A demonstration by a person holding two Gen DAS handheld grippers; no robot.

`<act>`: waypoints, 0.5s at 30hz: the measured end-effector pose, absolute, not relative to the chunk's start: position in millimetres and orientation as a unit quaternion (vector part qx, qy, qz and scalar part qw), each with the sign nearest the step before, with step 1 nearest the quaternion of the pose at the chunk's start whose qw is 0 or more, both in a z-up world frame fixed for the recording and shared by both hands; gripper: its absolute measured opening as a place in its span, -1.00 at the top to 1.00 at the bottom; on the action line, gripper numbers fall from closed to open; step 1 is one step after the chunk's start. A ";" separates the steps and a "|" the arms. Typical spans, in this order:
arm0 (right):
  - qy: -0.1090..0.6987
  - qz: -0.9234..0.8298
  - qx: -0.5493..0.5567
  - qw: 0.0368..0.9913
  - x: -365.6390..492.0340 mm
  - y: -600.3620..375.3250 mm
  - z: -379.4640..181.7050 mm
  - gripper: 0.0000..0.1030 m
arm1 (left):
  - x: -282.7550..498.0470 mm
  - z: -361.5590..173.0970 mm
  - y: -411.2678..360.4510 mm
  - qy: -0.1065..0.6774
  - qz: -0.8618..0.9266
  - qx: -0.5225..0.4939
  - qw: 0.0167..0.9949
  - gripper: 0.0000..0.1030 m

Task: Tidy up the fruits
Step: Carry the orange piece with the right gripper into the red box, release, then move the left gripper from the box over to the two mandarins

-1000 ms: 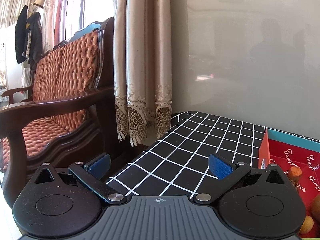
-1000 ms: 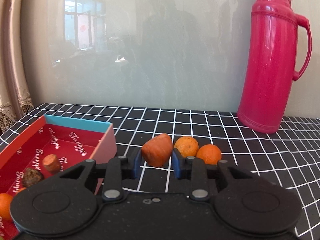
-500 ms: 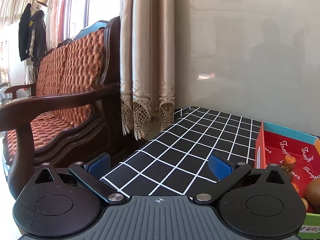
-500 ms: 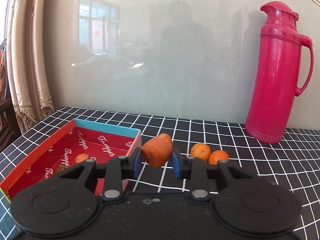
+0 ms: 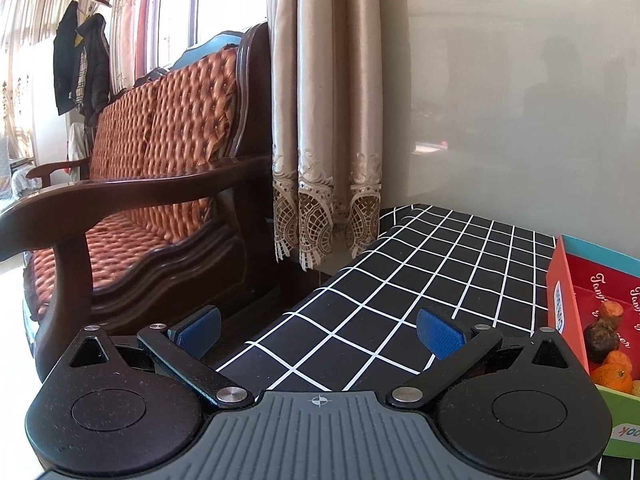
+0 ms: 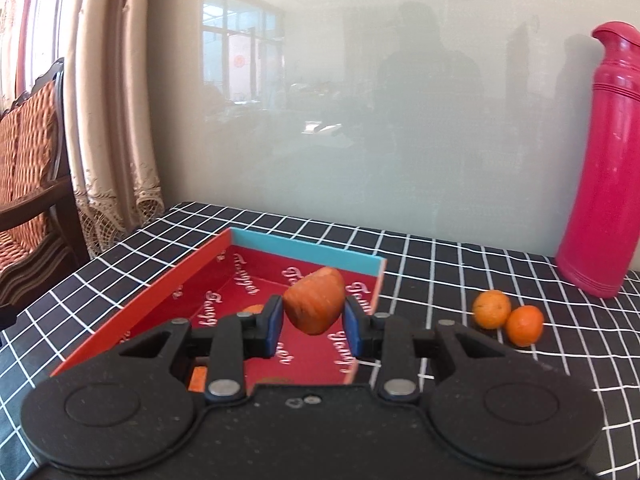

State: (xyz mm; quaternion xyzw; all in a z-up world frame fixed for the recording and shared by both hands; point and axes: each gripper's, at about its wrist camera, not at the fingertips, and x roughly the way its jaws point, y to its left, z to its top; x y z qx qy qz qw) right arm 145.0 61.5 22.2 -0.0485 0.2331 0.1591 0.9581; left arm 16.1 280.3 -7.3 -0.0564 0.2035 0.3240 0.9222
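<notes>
My right gripper is shut on an orange-red fruit piece, held in the air over the red box with a blue far wall. Two small oranges lie on the black checked cloth to the right of the box. In the left wrist view my left gripper is open and empty, over the table's left end. The same red box shows at that view's right edge, holding several small fruits.
A tall red thermos jug stands at the back right against a glossy wall panel. The checked table ends at the left beside a curtain and a wooden sofa.
My right gripper has carried the fruit piece leftward, from beside the box to over it. The left gripper has drifted left, away from the box, and stays open.
</notes>
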 end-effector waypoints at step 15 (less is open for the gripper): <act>0.213 0.142 -0.086 0.963 140.0 78.6 15.3 -0.04 | 16.7 -6.1 276.0 0.204 0.314 -0.054 0.926 -1.00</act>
